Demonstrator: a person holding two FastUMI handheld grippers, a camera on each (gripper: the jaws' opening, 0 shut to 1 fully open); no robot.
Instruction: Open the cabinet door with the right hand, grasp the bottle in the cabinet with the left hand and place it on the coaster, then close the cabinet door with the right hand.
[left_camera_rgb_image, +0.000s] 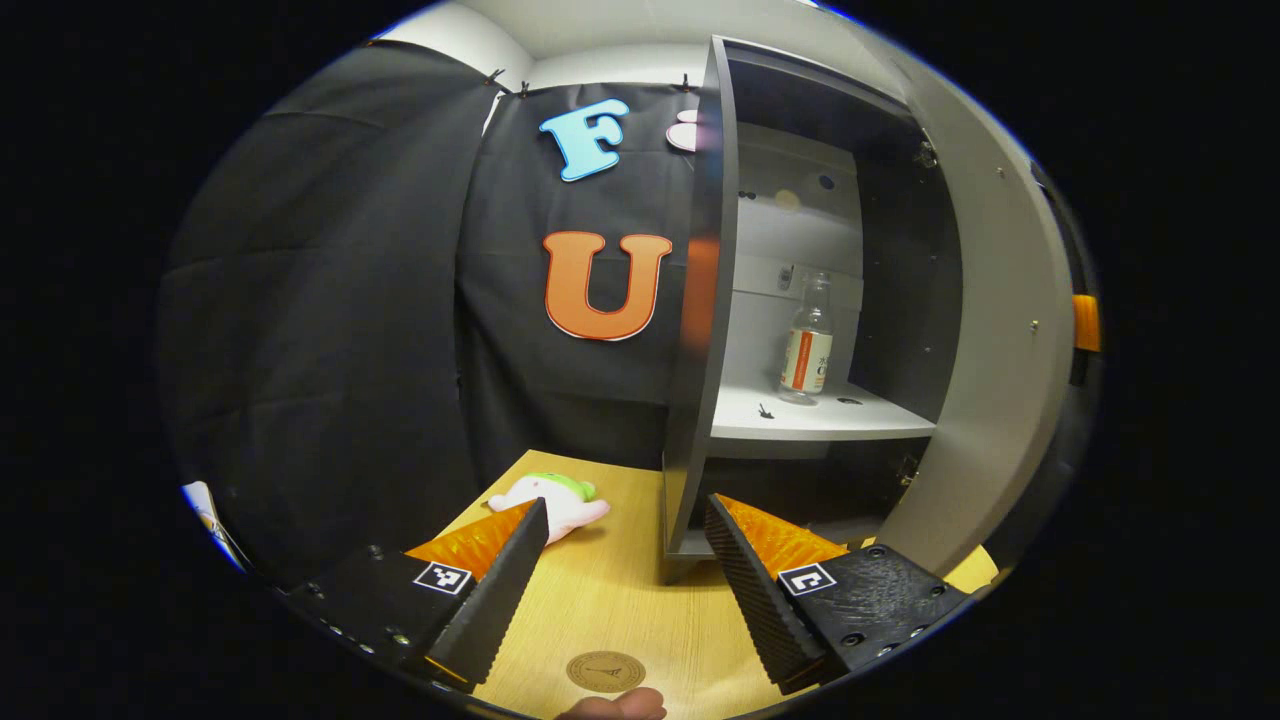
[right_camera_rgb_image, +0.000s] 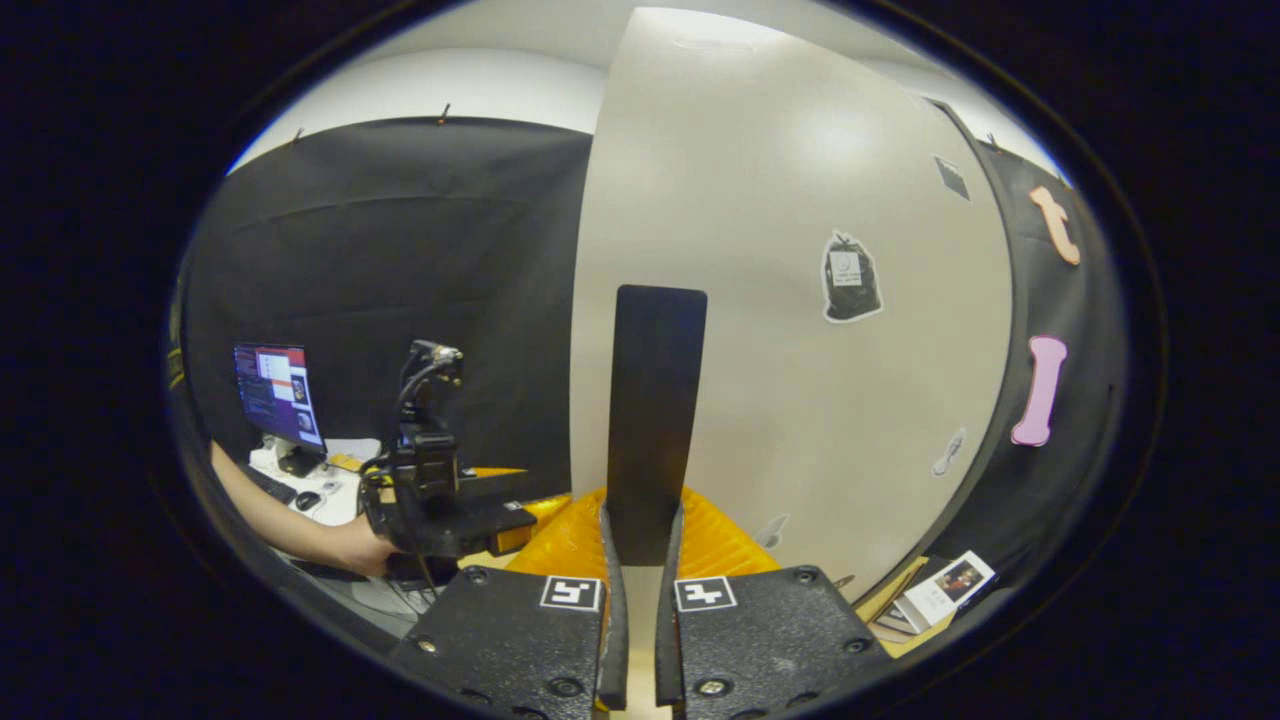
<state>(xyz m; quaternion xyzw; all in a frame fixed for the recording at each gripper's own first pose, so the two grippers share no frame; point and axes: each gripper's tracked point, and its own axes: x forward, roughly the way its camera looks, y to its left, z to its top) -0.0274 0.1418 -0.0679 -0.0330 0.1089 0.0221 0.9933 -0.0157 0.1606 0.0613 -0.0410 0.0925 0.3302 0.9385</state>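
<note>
Jaws of the right gripper (right_camera_rgb_image: 640, 560) clamp the door's handle (right_camera_rgb_image: 650, 420) to hold the cabinet door (right_camera_rgb_image: 800, 200) open; the left gripper (left_camera_rgb_image: 625, 560) waits agape above the table (left_camera_rgb_image: 600, 600), aimed toward the bottle (left_camera_rgb_image: 806, 345) standing upright on the shelf (left_camera_rgb_image: 820, 415), coaster (left_camera_rgb_image: 605, 671) below.

lab/recording booth | black cloth walls (left_camera_rgb_image: 330, 300) | monitor (right_camera_rgb_image: 278, 395) on desk | mock cabinet (left_camera_rgb_image: 990, 330)

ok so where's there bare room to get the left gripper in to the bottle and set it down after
The cabinet shelf is bare in front of and beside the bottle, between the open door and the dark inner wall. On the table, free wood lies around the coaster; the plush toy crowds the far left.
</note>
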